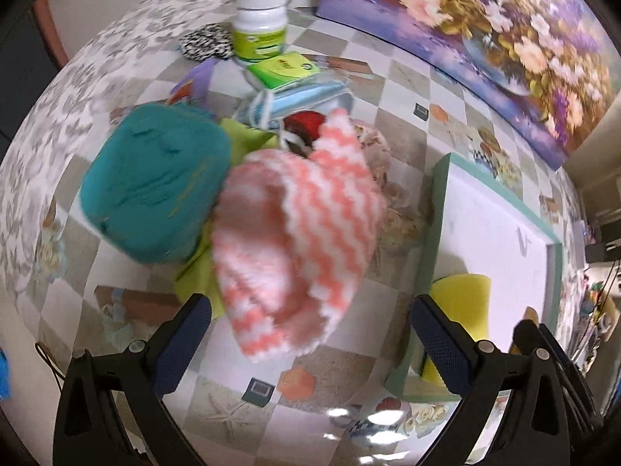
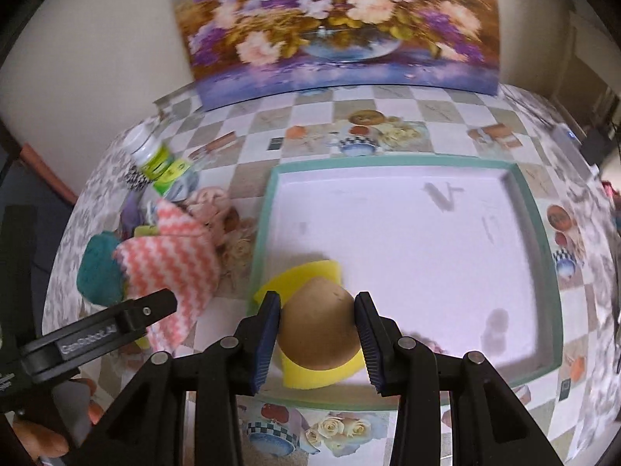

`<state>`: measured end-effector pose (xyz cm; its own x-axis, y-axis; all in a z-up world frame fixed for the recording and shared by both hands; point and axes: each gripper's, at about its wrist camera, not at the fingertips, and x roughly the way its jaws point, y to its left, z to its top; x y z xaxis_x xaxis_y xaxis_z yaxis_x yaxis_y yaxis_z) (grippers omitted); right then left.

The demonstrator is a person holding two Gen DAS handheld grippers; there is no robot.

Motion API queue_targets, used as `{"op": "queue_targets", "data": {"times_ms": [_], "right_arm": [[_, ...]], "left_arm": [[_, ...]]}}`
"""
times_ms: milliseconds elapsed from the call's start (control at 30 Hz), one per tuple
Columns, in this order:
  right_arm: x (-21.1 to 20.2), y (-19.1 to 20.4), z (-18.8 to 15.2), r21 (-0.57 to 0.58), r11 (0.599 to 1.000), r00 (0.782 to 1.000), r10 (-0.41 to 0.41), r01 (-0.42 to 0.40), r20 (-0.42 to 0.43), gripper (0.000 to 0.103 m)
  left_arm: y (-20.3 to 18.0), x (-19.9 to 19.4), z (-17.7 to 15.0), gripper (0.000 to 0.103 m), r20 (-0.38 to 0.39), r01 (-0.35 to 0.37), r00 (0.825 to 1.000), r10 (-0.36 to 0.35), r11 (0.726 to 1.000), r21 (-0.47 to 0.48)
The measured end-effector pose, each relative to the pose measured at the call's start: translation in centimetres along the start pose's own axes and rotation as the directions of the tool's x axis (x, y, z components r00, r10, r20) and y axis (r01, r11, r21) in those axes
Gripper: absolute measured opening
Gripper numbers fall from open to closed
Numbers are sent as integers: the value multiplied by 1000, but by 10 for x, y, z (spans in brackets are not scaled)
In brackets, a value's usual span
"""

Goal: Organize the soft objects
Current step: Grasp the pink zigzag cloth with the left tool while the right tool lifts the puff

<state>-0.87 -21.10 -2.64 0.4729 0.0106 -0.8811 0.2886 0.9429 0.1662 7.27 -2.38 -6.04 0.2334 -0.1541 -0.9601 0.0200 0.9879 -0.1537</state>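
Checkered floral tablecloth [image 2: 388,93]; flower painting [image 2: 333,19] behind.

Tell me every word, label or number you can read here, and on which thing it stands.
"GenRobot.AI": on the arm of the left gripper, slightly blurred.
White-capped bottle, green label: too blurred to read.
Green packet: print too small to read.
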Motion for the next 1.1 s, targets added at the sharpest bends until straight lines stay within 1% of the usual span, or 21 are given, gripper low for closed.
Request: {"op": "queue_targets", "data": {"times_ms": [133,200,233,267,300,333,367,400,467,500,567,667,700,767,933,1033,1100], "right_arm": [[-3,-4,0,11,1000,1000,3,-3,8,42],[-3,-5,0,12,1000,1000,-1,1,8,42],[-3,-5,0,12,1000,1000,-3,3,8,42],[-3,-5,0,12,1000,1000,-5,4,6,42],[-2,-5,0,13,1000,1000,-4,4,6,42],[-2,-6,0,15,1000,1000,-2,2,5,42],[-2,-6,0,16,1000,1000,0,0,6,42],[-3,-6,0,17,1000,1000,0,-1,6,42],[-3,-7,0,20,1000,1000,1,-1,8,42],[-3,-7,0,21,1000,1000,1,-1,9,42],[-3,-7,0,21,1000,1000,1,-1,8,42],[-2,-7,-1,20,1000,1000,-2,2,3,42],[-2,-8,-1,22,1000,1000,-3,3,2,42],[-1,-8,-1,25,1000,1000,-6,6,-1,42],[-1,-8,-1,24,1000,1000,-6,6,1,42],[-5,-8,0,25,1000,1000,-1,1,21,42],[-9,-9,1,28,1000,999,1,-2,39,42]], "left_arm": [[-17,6,6,101,39,-75,997,73,995,65],[-21,9,7,95,53,-86,995,81,993,86],[-23,11,8,87,53,-89,995,84,991,98],[-26,15,9,82,48,-95,995,90,989,110],[-28,19,9,80,44,-108,994,104,987,122],[-29,22,8,76,42,-122,992,117,984,130],[-30,26,8,69,41,-144,989,140,980,138],[-30,29,8,65,40,-154,988,149,978,144],[-28,32,8,48,39,-161,987,157,976,148],[-27,32,9,45,41,-155,988,150,977,145],[-25,31,9,34,47,-137,990,132,981,137],[-24,31,8,22,43,-109,994,103,984,141],[-24,31,7,20,41,-102,994,97,985,140],[-21,31,7,17,35,-76,997,72,989,130],[-15,28,5,16,29,-26,999,23,993,112],[-11,19,4,15,47,28,998,-32,995,92],[-6,7,3,15,78,80,993,-86,994,72]]}}
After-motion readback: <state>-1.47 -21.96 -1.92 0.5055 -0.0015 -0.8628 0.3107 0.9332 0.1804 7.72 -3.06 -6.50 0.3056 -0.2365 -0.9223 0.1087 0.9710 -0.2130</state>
